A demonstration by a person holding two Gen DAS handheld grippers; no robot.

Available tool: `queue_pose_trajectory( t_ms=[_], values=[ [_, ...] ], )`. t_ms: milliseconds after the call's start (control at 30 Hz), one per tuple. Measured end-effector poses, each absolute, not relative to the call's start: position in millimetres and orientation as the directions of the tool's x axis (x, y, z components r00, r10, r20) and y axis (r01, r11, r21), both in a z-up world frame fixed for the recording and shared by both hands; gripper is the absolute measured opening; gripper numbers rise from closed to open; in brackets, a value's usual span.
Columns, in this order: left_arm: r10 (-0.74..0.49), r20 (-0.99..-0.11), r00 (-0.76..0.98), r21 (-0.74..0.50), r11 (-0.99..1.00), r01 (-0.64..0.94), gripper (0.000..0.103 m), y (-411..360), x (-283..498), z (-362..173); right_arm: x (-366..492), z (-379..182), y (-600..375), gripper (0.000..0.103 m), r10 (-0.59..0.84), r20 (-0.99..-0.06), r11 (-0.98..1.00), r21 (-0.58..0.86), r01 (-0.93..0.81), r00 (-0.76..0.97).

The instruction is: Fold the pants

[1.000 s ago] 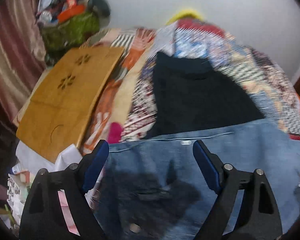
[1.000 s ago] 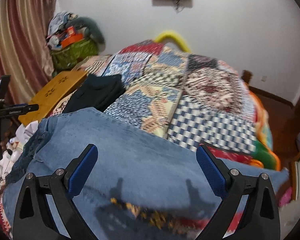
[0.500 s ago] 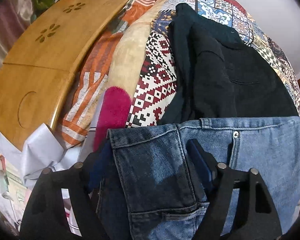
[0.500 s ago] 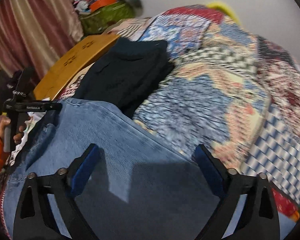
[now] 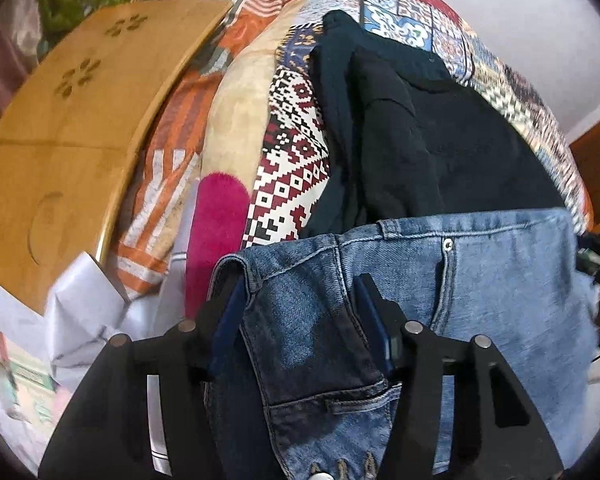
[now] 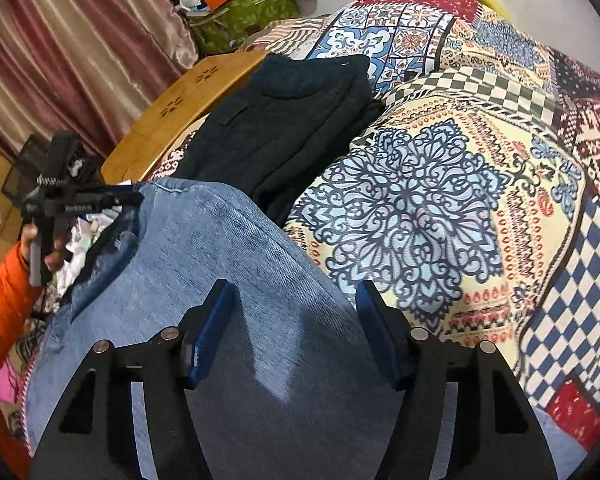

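Observation:
Blue jeans lie on a patchwork bedspread. My left gripper is at the waistband corner, its fingers partly closed around a fold of denim by the back pocket. My right gripper is over the lighter denim of the jeans, its blue pads narrowed around the cloth. The left gripper also shows in the right wrist view, held by a hand in an orange sleeve.
Folded dark pants lie just beyond the jeans, also in the right wrist view. A wooden lap tray sits at the left. A green bag with clutter and curtains stand behind.
Both grippers dropped onto the jeans and their jaws narrowed from wide open. The left one now has the waistband corner between its fingers.

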State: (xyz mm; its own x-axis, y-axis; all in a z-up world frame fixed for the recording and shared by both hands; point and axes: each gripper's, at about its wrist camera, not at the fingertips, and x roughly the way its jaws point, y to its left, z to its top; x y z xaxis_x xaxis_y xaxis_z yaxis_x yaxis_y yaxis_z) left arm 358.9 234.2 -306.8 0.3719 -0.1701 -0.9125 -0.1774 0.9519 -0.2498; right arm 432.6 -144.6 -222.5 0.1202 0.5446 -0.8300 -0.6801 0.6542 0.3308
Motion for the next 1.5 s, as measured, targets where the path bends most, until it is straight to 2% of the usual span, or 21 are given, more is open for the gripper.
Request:
queue_pose_trajectory(
  t_ms=[100, 400, 600, 667, 700, 733, 767, 900, 967, 1067, 1167, 1300, 1500],
  values=[
    [-0.201, -0.904, 0.378, -0.286, 0.940, -0.185, 0.055, 239, 356, -307, 437, -222, -149, 0.060, 0.532, -0.840, 0.650, 0.322, -0.688, 0.110],
    [-0.192, -0.882, 0.430, -0.302, 0.931, -0.203, 0.055, 249, 335, -285, 442, -228, -167, 0.060, 0.480, -0.868, 0.663, 0.265, -0.700, 0.126],
    [-0.187, -0.923, 0.336, -0.287, 0.916, -0.279, 0.055, 258, 355, -327, 445, -233, -167, 0.063, 0.507, -0.854, 0.662, 0.300, -0.687, 0.115],
    [-0.152, -0.927, 0.343, -0.260, 0.919, -0.295, 0.050, 254, 360, -327, 443, -232, -166, 0.058, 0.514, -0.850, 0.662, 0.306, -0.684, 0.118],
    [-0.123, -0.930, 0.345, -0.233, 0.926, -0.297, 0.037, 251, 362, -324, 443, -232, -165, 0.056, 0.522, -0.845, 0.662, 0.313, -0.681, 0.118],
    [-0.092, -0.935, 0.342, -0.201, 0.933, -0.300, 0.027, 247, 363, -323, 442, -232, -164, 0.049, 0.532, -0.839, 0.660, 0.325, -0.677, 0.115],
    [-0.066, -0.939, 0.338, -0.174, 0.938, -0.301, 0.026, 246, 364, -322, 441, -232, -162, 0.041, 0.539, -0.834, 0.658, 0.332, -0.675, 0.115],
    [-0.001, -0.932, 0.362, -0.108, 0.955, -0.276, 0.015, 235, 361, -311, 431, -230, -150, 0.024, 0.538, -0.830, 0.654, 0.298, -0.696, 0.150],
    [0.037, -0.924, 0.380, -0.072, 0.961, -0.269, 0.013, 231, 357, -301, 426, -228, -147, 0.016, 0.526, -0.831, 0.663, 0.267, -0.700, 0.181],
    [0.113, -0.898, 0.426, -0.007, 0.963, -0.270, 0.013, 227, 355, -282, 420, -221, -141, 0.010, 0.491, -0.829, 0.674, 0.167, -0.720, 0.267],
    [0.153, -0.864, 0.480, 0.007, 0.956, -0.292, 0.013, 227, 359, -256, 424, -207, -141, 0.007, 0.468, -0.806, 0.702, 0.090, -0.706, 0.362],
    [0.177, -0.830, 0.529, 0.031, 0.962, -0.272, 0.013, 221, 363, -227, 430, -180, -144, 0.007, 0.455, -0.767, 0.742, 0.044, -0.669, 0.453],
    [0.145, -0.799, 0.584, 0.004, 0.972, -0.237, 0.013, 213, 334, -196, 397, -141, -160, 0.006, 0.482, -0.740, 0.731, 0.046, -0.681, 0.468]
  ],
)
